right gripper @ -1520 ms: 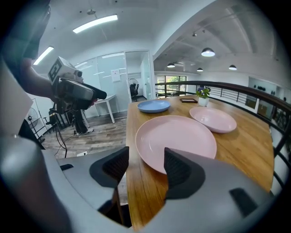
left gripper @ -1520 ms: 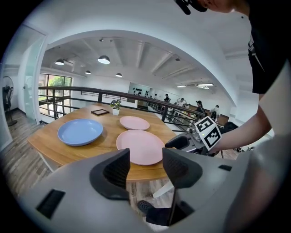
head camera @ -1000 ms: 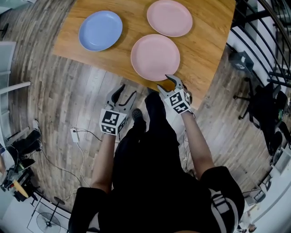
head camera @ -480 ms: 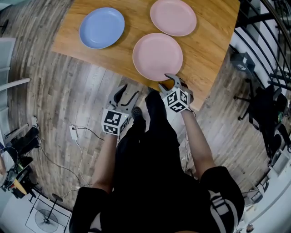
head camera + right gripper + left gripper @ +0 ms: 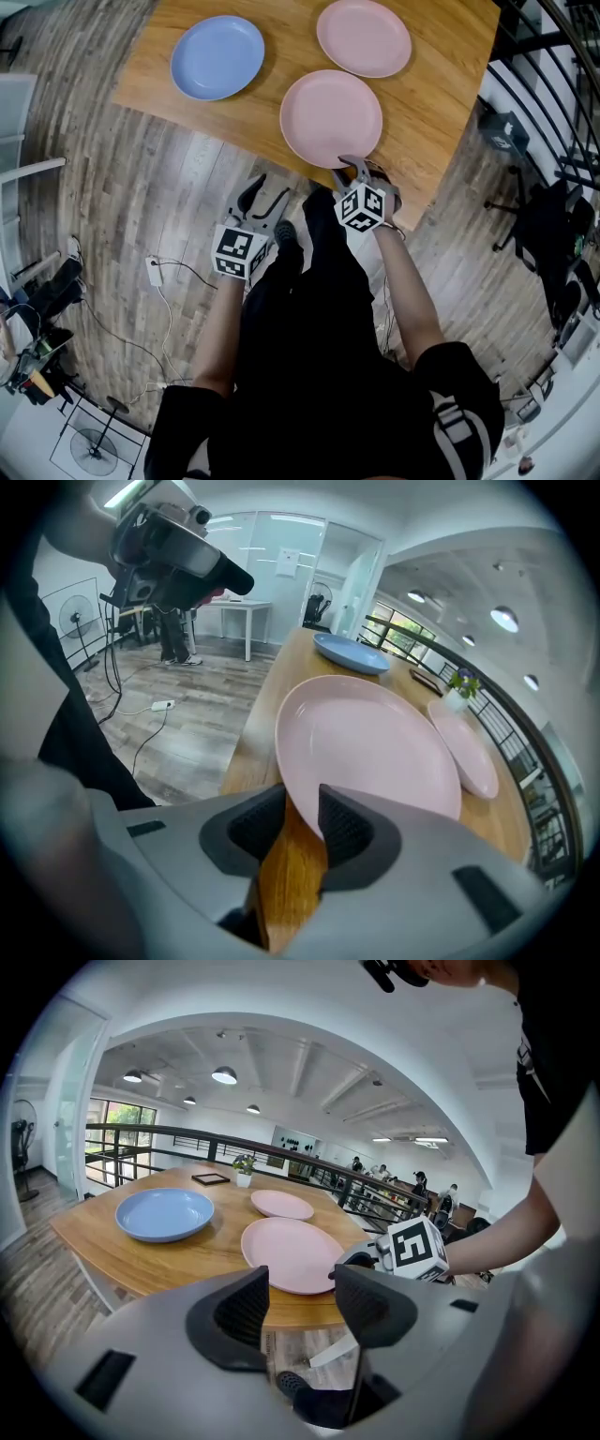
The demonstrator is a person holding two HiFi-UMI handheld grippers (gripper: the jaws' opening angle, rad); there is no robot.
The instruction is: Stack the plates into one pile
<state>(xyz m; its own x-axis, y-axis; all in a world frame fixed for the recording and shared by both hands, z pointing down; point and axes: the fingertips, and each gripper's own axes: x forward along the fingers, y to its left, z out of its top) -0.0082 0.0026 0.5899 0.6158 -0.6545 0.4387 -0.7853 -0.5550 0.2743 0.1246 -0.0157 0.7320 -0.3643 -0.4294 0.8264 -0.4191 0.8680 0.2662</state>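
Near pale pink round plate (image 5: 331,118) sits by the near edge of the light wooden table (image 5: 441,94), its rim almost at the edge, so it can be reached from off the table. Right gripper (image 5: 354,169) is at that rim: jaws closing, plate rim and a strip of table edge between them. One pad is at the rim, and a gap still shows at the other, so it isn't clamped yet. Left gripper (image 5: 261,197) hangs off the table over the floor, jaws apart, nothing between them. Second pale pink round plate (image 5: 364,37) lies just beyond the first, close but not touching. Blue round plate (image 5: 217,56) is well apart, toward the left corner, with bare tabletop all round it. All three plates are plain, shallow and glossy, lying flat and unstacked. The floor is grey-brown wood plank (image 5: 141,206), with a white power strip and cable (image 5: 155,275) to the left. A dark metal railing (image 5: 544,84) runs close along the table's right side.
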